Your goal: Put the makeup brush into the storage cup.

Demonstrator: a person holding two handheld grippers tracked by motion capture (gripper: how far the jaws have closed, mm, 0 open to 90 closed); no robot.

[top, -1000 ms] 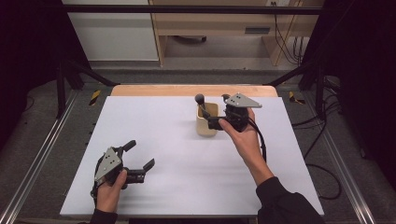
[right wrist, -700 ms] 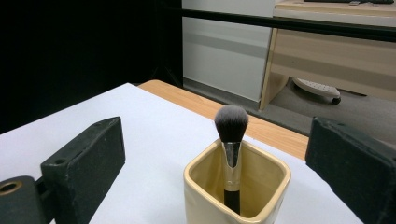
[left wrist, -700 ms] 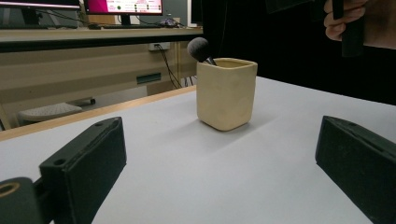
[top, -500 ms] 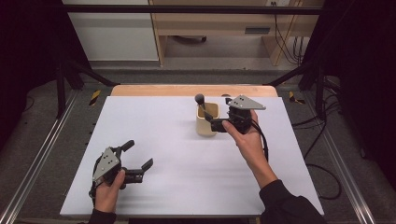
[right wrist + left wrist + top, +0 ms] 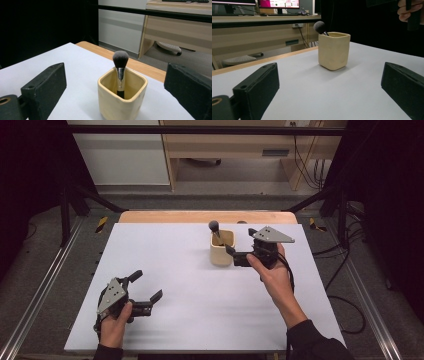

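1. From above: a squarish cream ceramic cup (image 5: 221, 248) stands on the white bench (image 5: 200, 270), toward its far side and right of centre. A make-up brush with a dark round head and metal ferrule (image 5: 215, 229) stands in it, leaning to the far left corner, likely because the cup wall props it up. The right gripper (image 5: 235, 255) sits just right of the cup, jaws spread and holding nothing, pointed at it. The left gripper (image 5: 147, 287) waits at the near left, well apart from the cup, jaws wide and empty; it looks parked out of the way.

2. Left gripper view: the cup (image 5: 334, 50) stands far ahead, between the two black jaws, nothing touching them. The brush head (image 5: 319, 27) peeps over the rim.

3. Right gripper view: the cup (image 5: 122, 100) is close, centred between the open jaws but not touching either. The brush (image 5: 120, 65) stands nearly upright inside, well placed for a grip.
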